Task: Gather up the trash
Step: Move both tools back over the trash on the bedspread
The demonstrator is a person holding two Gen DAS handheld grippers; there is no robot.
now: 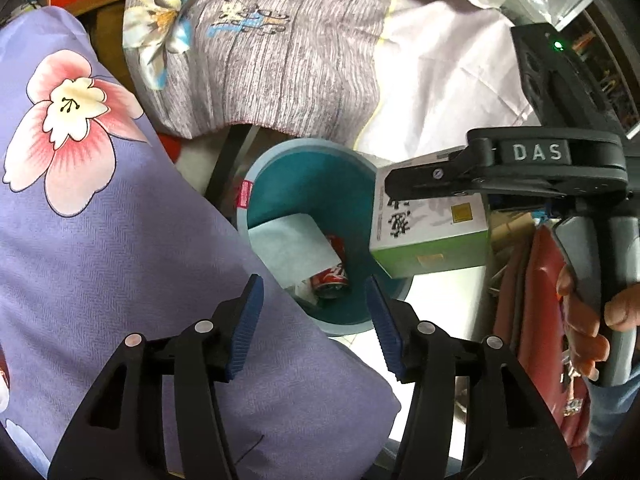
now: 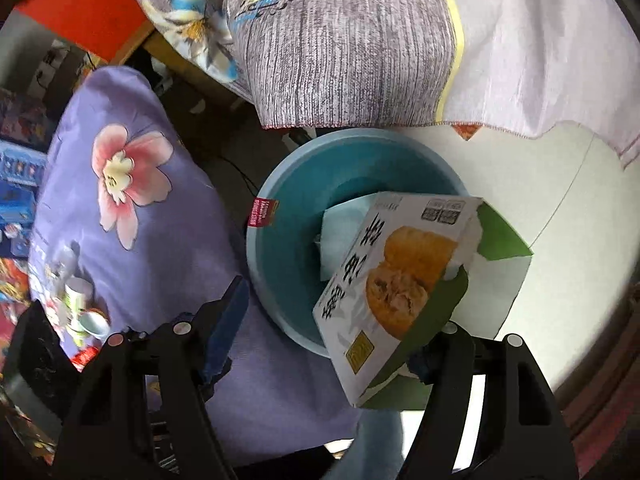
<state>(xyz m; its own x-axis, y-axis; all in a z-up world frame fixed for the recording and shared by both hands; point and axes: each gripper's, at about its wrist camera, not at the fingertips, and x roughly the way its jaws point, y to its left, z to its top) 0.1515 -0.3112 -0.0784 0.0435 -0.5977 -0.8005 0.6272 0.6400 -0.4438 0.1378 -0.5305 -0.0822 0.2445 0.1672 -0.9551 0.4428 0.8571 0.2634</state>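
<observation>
The left gripper (image 1: 316, 320) is released, nothing between its blue pads, and it hangs at the lower middle of the left wrist frame above the near rim of the teal bin (image 1: 256, 168). Inside the bin lie a red can (image 1: 330, 278) and a pale sheet of paper (image 1: 292, 248). The purple flowered bedding (image 1: 100, 220) presses over the bin's left edge, and the grey striped cloth (image 1: 280, 52) hangs just over its far edge, so open room is only at the right side, where the pale floor (image 2: 560, 184) shows.

The right gripper (image 2: 340, 340) carries the food box (image 2: 400, 280), tilted, over the right part of the bin. In the left wrist frame its finger lies across the box top; the box seems gripped, though in the right wrist frame the left pad stands apart from it
</observation>
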